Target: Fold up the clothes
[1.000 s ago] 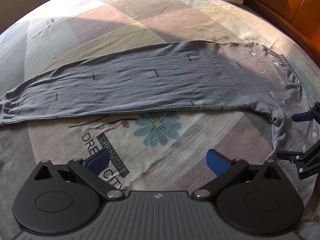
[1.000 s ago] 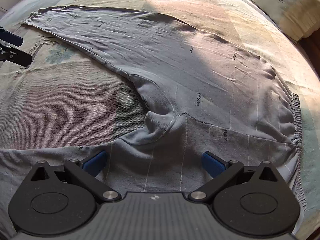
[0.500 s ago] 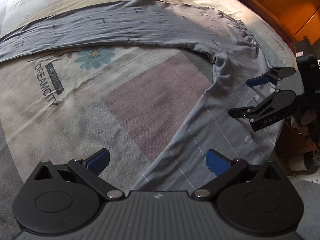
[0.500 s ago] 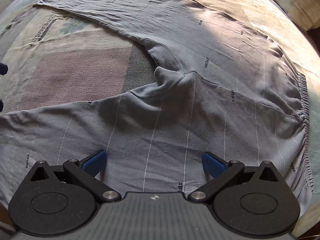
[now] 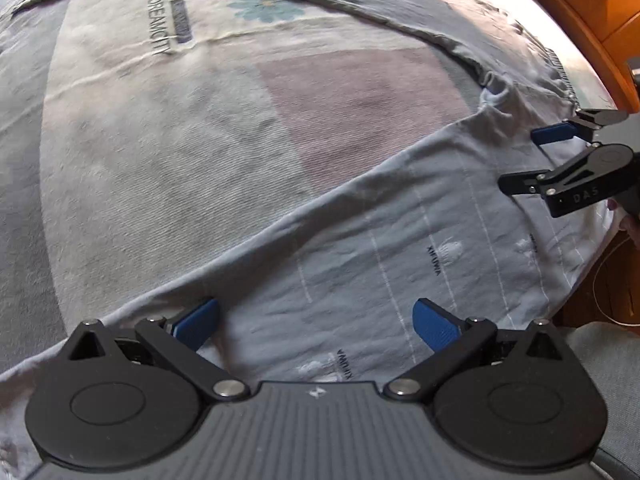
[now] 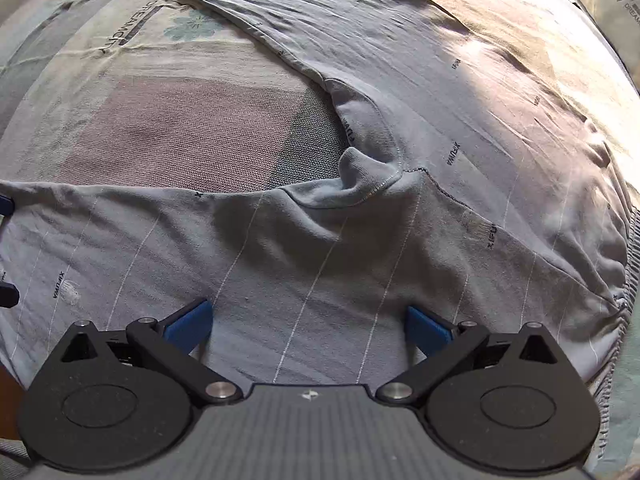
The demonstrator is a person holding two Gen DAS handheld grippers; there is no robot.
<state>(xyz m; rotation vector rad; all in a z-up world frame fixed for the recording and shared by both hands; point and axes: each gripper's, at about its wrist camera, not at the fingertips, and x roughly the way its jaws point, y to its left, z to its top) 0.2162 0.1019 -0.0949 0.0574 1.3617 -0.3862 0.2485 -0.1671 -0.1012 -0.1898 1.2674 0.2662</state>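
On the bed, a pair of grey trousers [image 6: 440,128] lay spread flat with the legs splayed in a wide V, the crotch bunched into a little lump [image 6: 360,176] and the elastic waistband [image 6: 624,264] out at the right edge. Both tools were hovering over the near leg [image 5: 400,248]: the left gripper [image 5: 316,320] had its blue pads wide apart with nothing between them, and the right gripper [image 6: 308,322] was just as wide and just as empty, up nearer the waist end.

What could've gone wrong, I reckon: the fabric was thin and sat right on the patterned bedsheet [image 5: 200,128], so a pinch going too deep might have grabbed the sheet as well and dragged it along. Taking only the top layer of the leg would've left the under layer behind and made a messy fold. That lump at the crotch would likely have got creased in too if nobody smoothed it.

Otherwise not much in the way. A pillow [image 6: 616,4] sat at the far corner, wooden furniture [image 5: 592,8] ran beside the bed, and the near leg lay close to the mattress edge, so it could've slid off.
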